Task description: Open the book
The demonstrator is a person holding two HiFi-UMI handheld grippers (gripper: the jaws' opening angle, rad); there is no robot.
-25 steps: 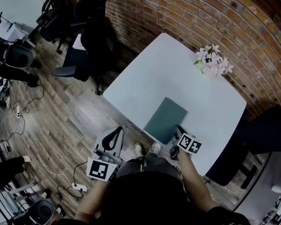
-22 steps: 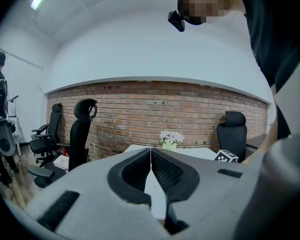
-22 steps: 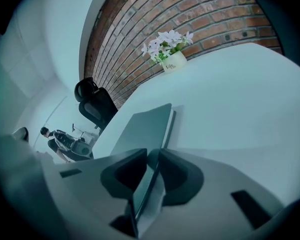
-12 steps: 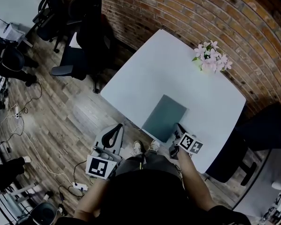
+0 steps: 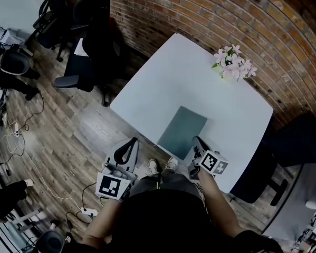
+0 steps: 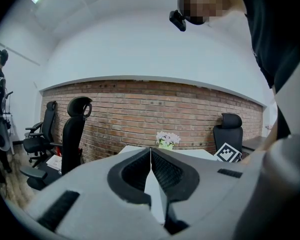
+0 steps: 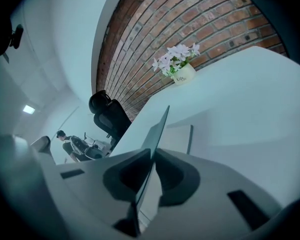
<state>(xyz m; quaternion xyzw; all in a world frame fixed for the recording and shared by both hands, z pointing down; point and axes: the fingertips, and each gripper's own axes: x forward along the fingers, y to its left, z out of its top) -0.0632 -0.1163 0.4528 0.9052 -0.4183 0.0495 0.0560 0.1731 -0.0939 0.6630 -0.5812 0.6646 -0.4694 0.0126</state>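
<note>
pinching the front cover (image 7: pixel 157 129) of the thin teal-grey book (image 5: pixel 181 130) at the near edge of the white square table (image 5: pixel 200 78), my right claw (image 5: pixel 195 142) is closing on it and should swing it over in a gentle arc, while my left claw (image 6: pixel 151 156) hangs closed and empty.

Thin rectangular book (image 5: pixel 182 132), plain dark grey-green cover; lies on white table (image 5: pixel 184 73) close to the near edge, set slantwise to it; in the right gripper view the front cover (image 7: pixel 158 129) is raised off the pale pages (image 7: pixel 179 140), tilted up at its near end; book partly open, not laid flat open
</note>
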